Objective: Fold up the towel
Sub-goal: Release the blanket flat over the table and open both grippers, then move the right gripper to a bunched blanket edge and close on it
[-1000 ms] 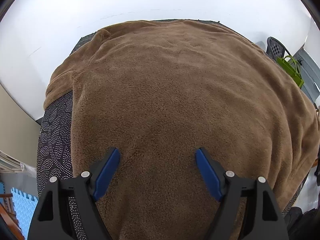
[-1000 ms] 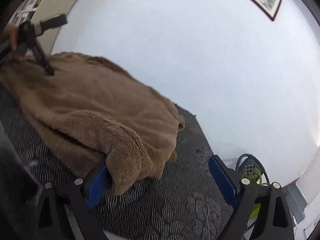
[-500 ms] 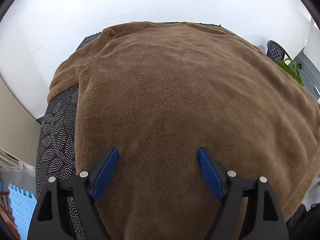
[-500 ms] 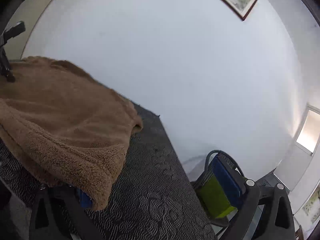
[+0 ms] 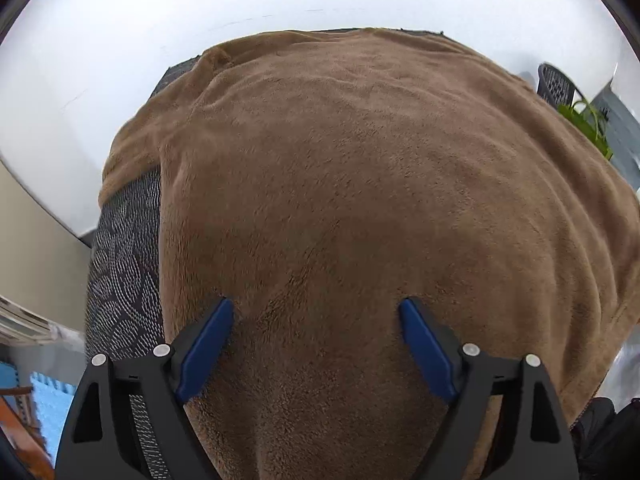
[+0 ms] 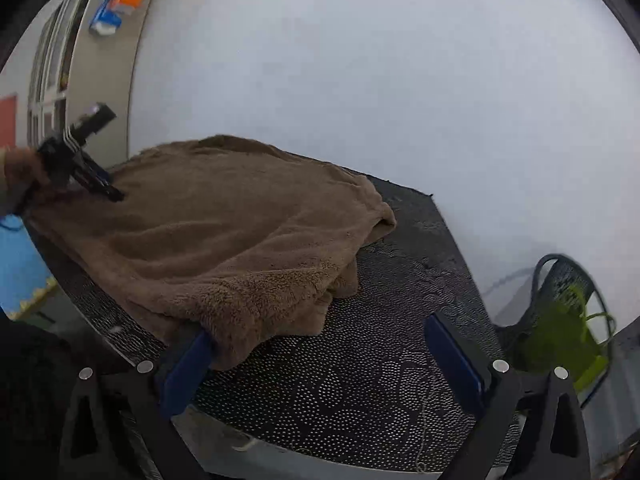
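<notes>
1. Since a sec ago the right gripper [image 6: 320, 332] has swung back toward the towel [image 6: 224, 240]; half a sec ago its view was mostly wall, w/ a towel corner draped over its left finger; that corner now lies on the worktop [image 6: 360, 392], its edge touching that finger's tip; left view barely changed.
2. Right fingers [image 6: 188, 368]: blue pads spread wide, nothing pinched btwn them; only dotted dark worktop cover shows in the gap.
3. Left gripper [image 5: 316, 312]: jaws opening, already wide; fingers [image 5: 208, 344] sit over the towel [image 5: 360, 200] w/ brown pile filling the gap; can't tell if tips touch the cloth; pads don't squeeze it.
4. Towel: brown, fluffy, folded double on the dark patterned worktop [image 5: 124, 264]; in right view the layered edges stack at the near corner, lower layer peeking out on the right side; left view shows a strip of lower layer sticking out at far left.
5. Right view, far left: left gripper [image 6: 114, 196] held by a hand [image 6: 20, 168], tips down at the towel's far end.
6. Beyond: white wall [image 6: 400, 80]; dark mesh basket [image 6: 560, 280] w/ green bag [image 6: 560, 344] off the worktop's right end.
</notes>
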